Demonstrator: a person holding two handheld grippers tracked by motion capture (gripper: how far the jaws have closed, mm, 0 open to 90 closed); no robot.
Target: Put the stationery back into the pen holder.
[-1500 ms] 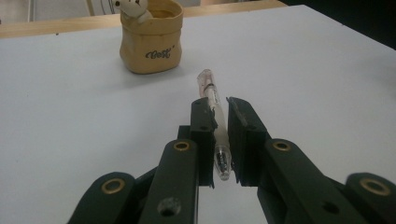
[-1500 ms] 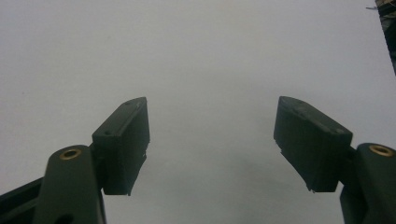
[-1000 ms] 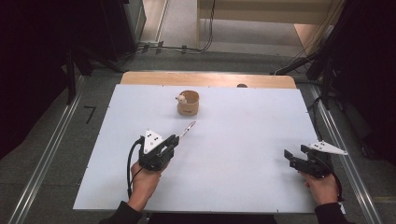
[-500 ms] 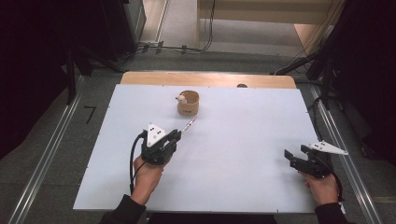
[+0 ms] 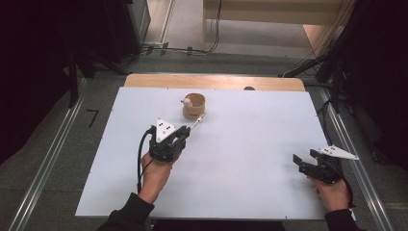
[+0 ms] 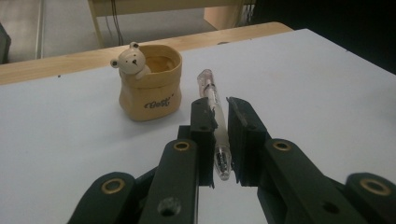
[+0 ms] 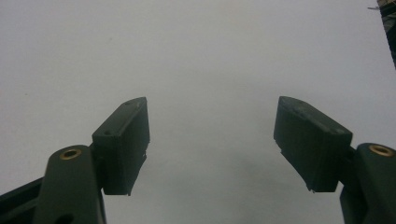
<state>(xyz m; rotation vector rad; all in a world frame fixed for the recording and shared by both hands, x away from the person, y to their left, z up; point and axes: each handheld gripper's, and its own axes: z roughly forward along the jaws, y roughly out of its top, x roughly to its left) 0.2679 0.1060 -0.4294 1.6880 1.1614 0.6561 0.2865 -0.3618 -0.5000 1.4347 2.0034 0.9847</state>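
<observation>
A white table top [image 5: 250,144] is lying over a wooden table [image 5: 211,81] whose edge is showing along the 12 o'clock side. A tan bear-faced cup [image 5: 194,105] is standing on the white surface toward 12 o'clock, and a clear pen [image 6: 214,112] is lying just beside it at its 5 o'clock.

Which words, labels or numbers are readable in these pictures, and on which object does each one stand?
Dark cursive word on the front of the bear pot: partly legible, perhaps "Gosy", I cannot be sure.
Small dark print on the clear pen between the jaws of the left hand-held gripper: too blurred to read.
Nothing else bears text.
</observation>
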